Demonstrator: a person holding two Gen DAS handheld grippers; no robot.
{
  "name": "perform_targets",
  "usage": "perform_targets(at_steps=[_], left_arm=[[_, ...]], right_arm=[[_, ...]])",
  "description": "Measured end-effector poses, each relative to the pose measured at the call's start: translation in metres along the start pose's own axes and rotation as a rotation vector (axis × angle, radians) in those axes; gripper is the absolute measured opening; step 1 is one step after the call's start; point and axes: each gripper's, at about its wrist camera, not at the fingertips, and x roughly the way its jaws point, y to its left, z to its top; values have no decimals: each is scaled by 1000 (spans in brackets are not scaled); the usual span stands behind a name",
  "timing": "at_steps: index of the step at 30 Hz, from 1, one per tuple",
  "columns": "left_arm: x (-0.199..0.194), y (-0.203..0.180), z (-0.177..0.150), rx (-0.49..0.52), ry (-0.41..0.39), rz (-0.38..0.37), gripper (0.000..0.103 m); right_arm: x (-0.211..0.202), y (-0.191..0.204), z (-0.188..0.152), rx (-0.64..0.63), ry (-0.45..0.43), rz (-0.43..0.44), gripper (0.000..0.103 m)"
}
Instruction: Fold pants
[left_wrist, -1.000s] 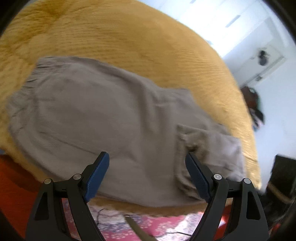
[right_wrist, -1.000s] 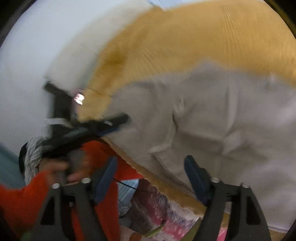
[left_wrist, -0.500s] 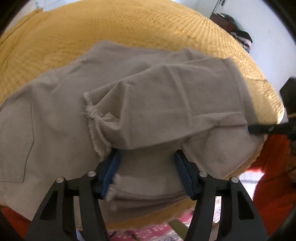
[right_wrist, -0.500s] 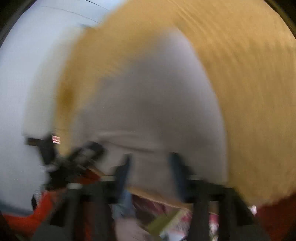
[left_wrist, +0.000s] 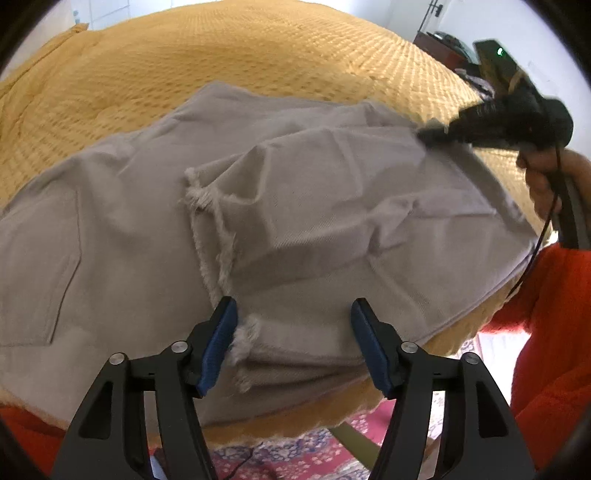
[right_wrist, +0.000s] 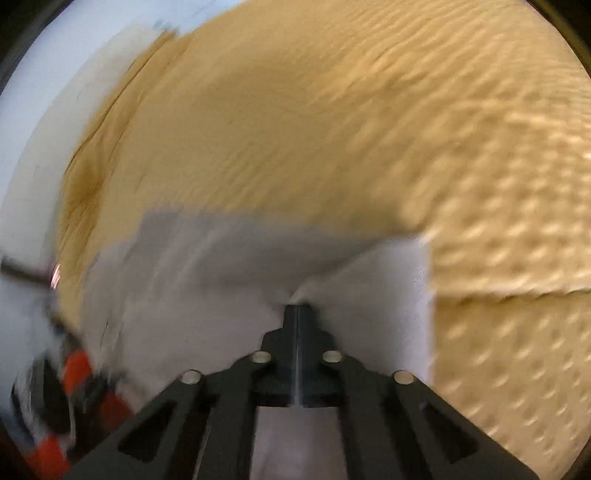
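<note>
Lying across the near part of a bed (left_wrist: 229, 70) with a mustard waffle-weave cover, the grey pants (left_wrist: 314, 206) are folded over on themselves, a frayed hem (left_wrist: 207, 229) sitting on top near the middle and a back pocket (left_wrist: 55, 266) showing at the left. The left gripper (left_wrist: 293, 343) hangs just over the near edge of the cloth with its blue-padded fingers (left_wrist: 218, 347) spread wide, a second frayed hem lying between them, nothing pinched. The right gripper (right_wrist: 297, 314) has its jaws pressed together on a fold of the pants (right_wrist: 229, 295), which puckers at the tips (that view is smeared by motion blur). From the left wrist view it (left_wrist: 491, 125) meets the far right corner of the cloth, gripped by a hand (left_wrist: 543, 177) in an orange sleeve. A patterned red rug (left_wrist: 306, 454) shows below the bed's edge.
</note>
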Motion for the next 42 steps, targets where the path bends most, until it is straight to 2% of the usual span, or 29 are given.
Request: perform_targets(at_steps=[1,2,3,4,6,8,10,12,13,16,17,18,19,20,21,23,24,26,28,30,31,32,34,37,40,42], left_arm=[[-1,4,-4,-19,6,1,73],[-1,8,-7,-37,8,-17,73],[-2,11,-9,-47,7,-28,73],[-3,12,-10,-50,6,-37,73],[-4,14,-11,-53,7,-45,73],[-4,12,-13,-47,3,-35,73],[-7,11,-16,-48,1,-29,73],[-6,11,-17,-57,4,-29,73],[-7,12,-18,-63,5,-29,73],[-9,16,-23,-76,0,-44,73],[-10,17,-26,-74,-2,-47,73],[-10,17,-27,-73,-4,-49,73],[-11,17,-27,-73,-5,-51,73],[-11,17,-28,-71,-5,-54,74],[-11,18,-30,-69,-5,-56,74],[-11,19,-31,-68,-4,-59,74],[-12,20,-30,-68,-3,-59,74],[-10,20,-28,-69,-1,-58,74],[-7,22,-29,-76,11,-45,74],[-8,26,-31,-86,11,-62,75],[-9,26,-31,-85,10,-64,75],[-11,25,-31,-82,10,-63,76],[-16,26,-32,-75,22,-55,76],[-36,30,-30,-98,4,-27,74],[-69,39,-22,-148,-106,-38,74],[-80,39,-10,-154,-169,-76,74]], right_arm=[[-10,3,-1,11,-40,3,12],[-19,17,-5,-22,-59,27,15],[-24,36,-11,-82,-37,84,16],[-25,50,-17,-123,2,131,17],[-15,91,-31,-218,147,257,19],[6,129,-44,-304,272,305,20],[43,163,-48,-396,368,269,20],[76,170,-50,-437,422,172,19],[90,172,-43,-438,407,117,19],[87,183,-10,-425,252,48,20],[80,190,-2,-437,226,47,26],[74,199,2,-456,238,82,32],[69,205,0,-478,265,106,46],[72,218,-4,-533,328,111,56],[77,229,-8,-572,376,95,56],[90,240,-25,-657,526,55,56],[100,242,-34,-655,594,57,56],[122,241,-44,-603,645,93,56],[139,239,-46,-525,617,127,56],[141,239,-31,-396,517,236,56],[132,232,-20,-316,445,327,56],[121,225,-11,-266,384,374,56],[98,210,0,-217,319,424,56],[46,179,3,-238,239,426,63],[7,141,-13,-240,221,399,66],[-2,139,-32,-216,228,427,66]])
